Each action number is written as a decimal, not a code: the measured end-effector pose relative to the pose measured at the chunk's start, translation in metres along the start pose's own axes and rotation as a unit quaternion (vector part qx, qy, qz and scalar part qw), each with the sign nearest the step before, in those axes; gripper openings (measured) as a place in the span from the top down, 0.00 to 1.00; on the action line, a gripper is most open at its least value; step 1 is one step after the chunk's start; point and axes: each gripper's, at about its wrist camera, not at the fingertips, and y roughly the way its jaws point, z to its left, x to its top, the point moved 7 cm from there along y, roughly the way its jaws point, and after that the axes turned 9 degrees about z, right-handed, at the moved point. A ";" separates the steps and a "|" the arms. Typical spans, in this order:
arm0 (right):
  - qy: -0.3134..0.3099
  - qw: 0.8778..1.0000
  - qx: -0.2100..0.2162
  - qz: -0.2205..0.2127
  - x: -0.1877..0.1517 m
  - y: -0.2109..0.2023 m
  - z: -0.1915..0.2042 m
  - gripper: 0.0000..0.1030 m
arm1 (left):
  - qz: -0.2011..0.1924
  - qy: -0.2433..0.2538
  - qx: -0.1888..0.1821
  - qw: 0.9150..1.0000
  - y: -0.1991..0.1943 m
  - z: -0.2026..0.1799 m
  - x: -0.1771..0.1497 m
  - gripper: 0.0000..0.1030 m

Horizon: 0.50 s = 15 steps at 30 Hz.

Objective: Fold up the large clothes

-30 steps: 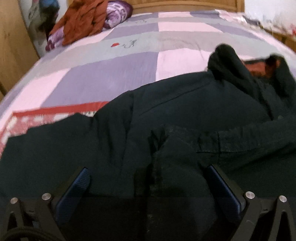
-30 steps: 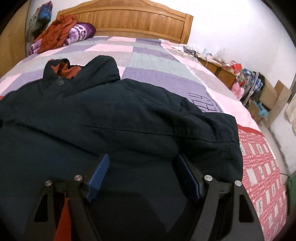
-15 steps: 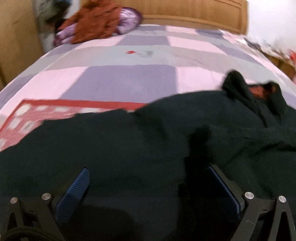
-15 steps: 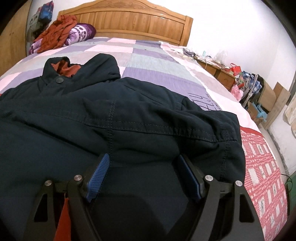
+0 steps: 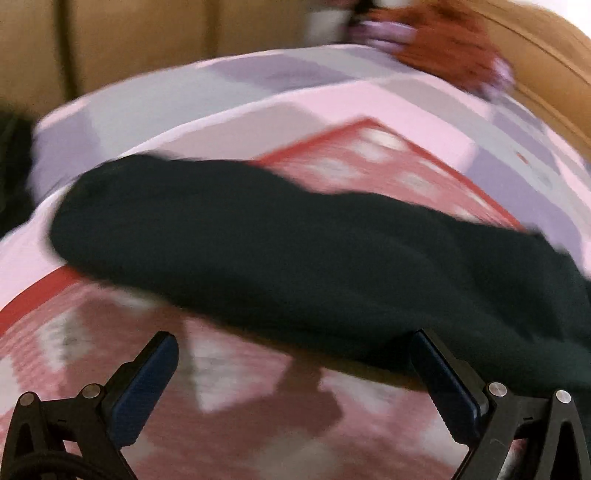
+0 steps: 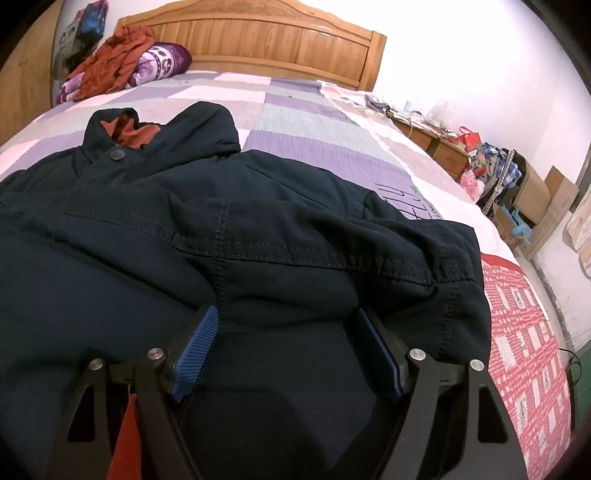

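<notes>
A large dark navy jacket (image 6: 258, 229) with an orange lining lies on the bed, collar (image 6: 125, 129) toward the headboard. My right gripper (image 6: 288, 317) is open, its blue pads on either side of a raised fold of jacket cloth near the hem. In the blurred left wrist view, one dark sleeve (image 5: 295, 258) stretches across the quilt. My left gripper (image 5: 291, 339) is open and empty, just in front of the sleeve over the red patterned quilt.
The bed carries a pink, purple and red patchwork quilt (image 6: 332, 140). An orange garment and purple blanket (image 6: 125, 62) are piled by the wooden headboard (image 6: 266, 33). A cluttered nightstand (image 6: 436, 136) and boxes (image 6: 532, 192) stand to the right. A wooden wardrobe (image 5: 110, 44) is on the left.
My left gripper has swung left off the jacket body, so the sleeve and red quilt now fill its view. My right gripper has moved slightly forward; the cloth between its pads has bunched up.
</notes>
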 end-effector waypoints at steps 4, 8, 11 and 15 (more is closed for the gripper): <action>-0.004 1.000 -0.006 0.000 0.001 0.001 0.001 0.23 | 0.011 -0.055 0.001 0.998 0.010 0.049 0.014 0.00; -0.007 1.000 -0.011 0.000 0.001 0.001 0.002 0.23 | 0.050 -0.092 -0.031 0.994 0.036 0.061 0.020 0.00; -0.010 1.000 -0.016 0.000 0.002 0.001 0.003 0.23 | 0.063 -0.113 -0.046 0.991 0.049 0.054 0.022 0.00; -0.010 1.000 -0.018 0.001 0.002 0.000 0.004 0.23 | 0.054 -0.164 -0.103 0.980 0.046 0.040 0.026 0.00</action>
